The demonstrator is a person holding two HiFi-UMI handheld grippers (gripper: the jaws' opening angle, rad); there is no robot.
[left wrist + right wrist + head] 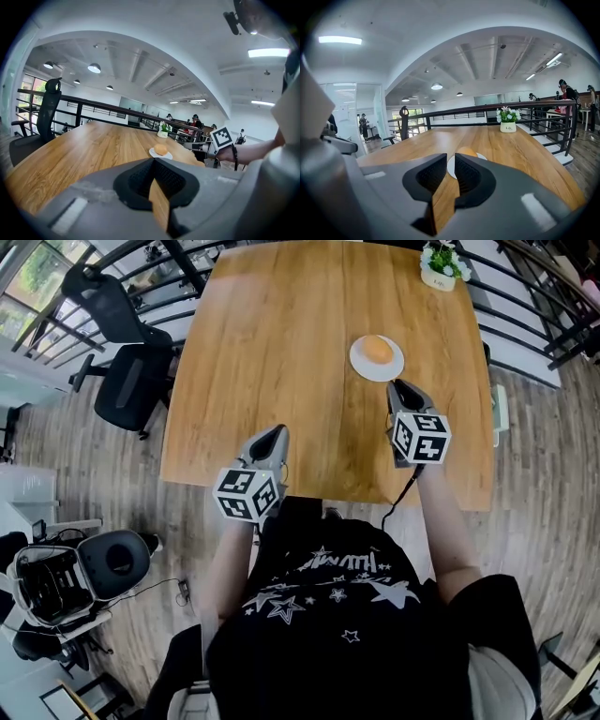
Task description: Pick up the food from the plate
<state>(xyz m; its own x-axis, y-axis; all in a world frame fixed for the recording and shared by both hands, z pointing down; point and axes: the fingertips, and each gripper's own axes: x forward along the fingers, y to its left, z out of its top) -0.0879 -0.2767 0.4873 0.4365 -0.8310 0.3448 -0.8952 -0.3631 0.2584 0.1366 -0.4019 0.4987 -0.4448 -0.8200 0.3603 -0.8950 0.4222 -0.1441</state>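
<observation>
Your right gripper [397, 386] sits just short of the plate [376, 376] with its jaws a crack apart and nothing in them. The food [377, 349], a round bun, lies on that plate on the counter [272, 352], dead ahead. Left gripper [278, 431] is closed and empty, well off to the side.

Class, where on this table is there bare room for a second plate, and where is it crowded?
The table is bare wood over its left half, from far edge to left tongs. A smaller bare patch lies between plate and flower pot. Crowded: right tongs close to plate and bun.
</observation>
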